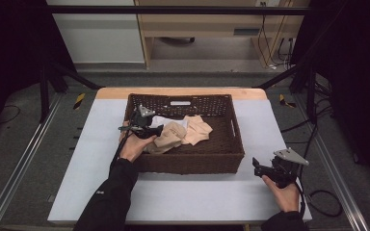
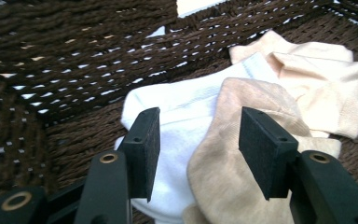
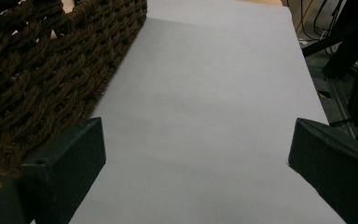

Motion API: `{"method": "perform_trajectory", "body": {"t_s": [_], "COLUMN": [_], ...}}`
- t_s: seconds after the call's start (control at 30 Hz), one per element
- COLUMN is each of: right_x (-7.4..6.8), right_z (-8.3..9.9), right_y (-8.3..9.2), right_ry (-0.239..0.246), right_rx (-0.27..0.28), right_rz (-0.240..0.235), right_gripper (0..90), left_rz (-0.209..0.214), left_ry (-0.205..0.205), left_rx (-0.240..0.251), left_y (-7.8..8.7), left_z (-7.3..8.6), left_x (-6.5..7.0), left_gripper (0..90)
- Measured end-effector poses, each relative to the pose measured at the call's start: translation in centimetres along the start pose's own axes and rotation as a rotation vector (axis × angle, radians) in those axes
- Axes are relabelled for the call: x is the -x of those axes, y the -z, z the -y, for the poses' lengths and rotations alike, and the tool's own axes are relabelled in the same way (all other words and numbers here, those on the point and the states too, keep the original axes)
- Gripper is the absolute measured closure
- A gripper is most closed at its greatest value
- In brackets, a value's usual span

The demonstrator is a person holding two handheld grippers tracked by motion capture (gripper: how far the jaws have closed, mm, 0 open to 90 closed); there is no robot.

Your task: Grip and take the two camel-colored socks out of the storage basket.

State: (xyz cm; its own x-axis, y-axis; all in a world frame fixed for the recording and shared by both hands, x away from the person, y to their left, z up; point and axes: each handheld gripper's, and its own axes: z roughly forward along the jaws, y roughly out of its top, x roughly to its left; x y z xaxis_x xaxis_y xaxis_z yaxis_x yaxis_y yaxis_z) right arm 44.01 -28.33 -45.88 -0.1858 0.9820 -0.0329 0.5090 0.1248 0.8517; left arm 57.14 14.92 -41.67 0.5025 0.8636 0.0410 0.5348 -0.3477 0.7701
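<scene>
A dark brown woven basket sits mid-table and holds a white sock, a tan sock and a pale peach sock. My left gripper reaches into the basket's left side, open, its jaws straddling the edge where the tan sock overlaps the white one. In the high view the socks lie as a heap. My right gripper rests open over the bare table to the right of the basket's front corner, nothing between its jaws.
The table top is a pale grey sheet with a wooden far edge. Black frame posts and cables stand around the table; a wooden shelf unit is beyond it.
</scene>
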Motion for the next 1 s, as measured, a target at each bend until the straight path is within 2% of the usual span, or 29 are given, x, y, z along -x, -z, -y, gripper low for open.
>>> {"method": "perform_trajectory", "body": {"t_s": [0.13,0.27,0.37,0.43,0.53,0.77,0.8,0.87,1.0], "right_x": [0.06,0.05,0.06,0.04,0.01,-0.08,-0.10,-0.08,-0.01], "right_z": [0.03,0.01,0.03,0.03,0.02,0.04,0.03,0.02,0.02], "right_y": [-0.01,-0.03,-0.06,-0.06,-0.07,-0.13,-0.12,-0.09,-0.10], "right_ry": [0.001,0.001,0.002,0.002,0.002,0.001,0.002,0.002,0.001], "right_rx": [-0.001,-0.001,-0.004,-0.006,-0.006,-0.012,-0.013,-0.010,-0.010], "right_rz": [0.003,0.003,0.003,0.002,0.003,-0.001,0.000,0.000,0.000], "right_gripper": [4.1,4.1,4.2,4.1,4.2,4.2,4.2,4.2,4.2], "left_rz": [0.032,0.037,0.050,0.055,0.058,0.059,0.066,0.079,0.104], "left_ry": [-0.011,-0.024,-0.008,-0.013,-0.016,0.001,0.004,0.005,-0.008], "left_rx": [-0.017,-0.030,-0.040,-0.045,-0.061,-0.100,-0.105,-0.110,-0.112], "left_y": [-0.38,-0.62,-0.78,-0.82,-0.97,-1.08,-1.06,-1.08,-0.95], "left_z": [0.17,0.26,0.41,0.46,0.59,0.69,0.68,0.69,0.66], "left_x": [0.18,0.25,0.20,0.19,0.24,0.15,0.17,0.27,0.40], "left_gripper": [48.2,45.4,44.0,44.9,48.9,64.7,64.7,73.3,82.2]}}
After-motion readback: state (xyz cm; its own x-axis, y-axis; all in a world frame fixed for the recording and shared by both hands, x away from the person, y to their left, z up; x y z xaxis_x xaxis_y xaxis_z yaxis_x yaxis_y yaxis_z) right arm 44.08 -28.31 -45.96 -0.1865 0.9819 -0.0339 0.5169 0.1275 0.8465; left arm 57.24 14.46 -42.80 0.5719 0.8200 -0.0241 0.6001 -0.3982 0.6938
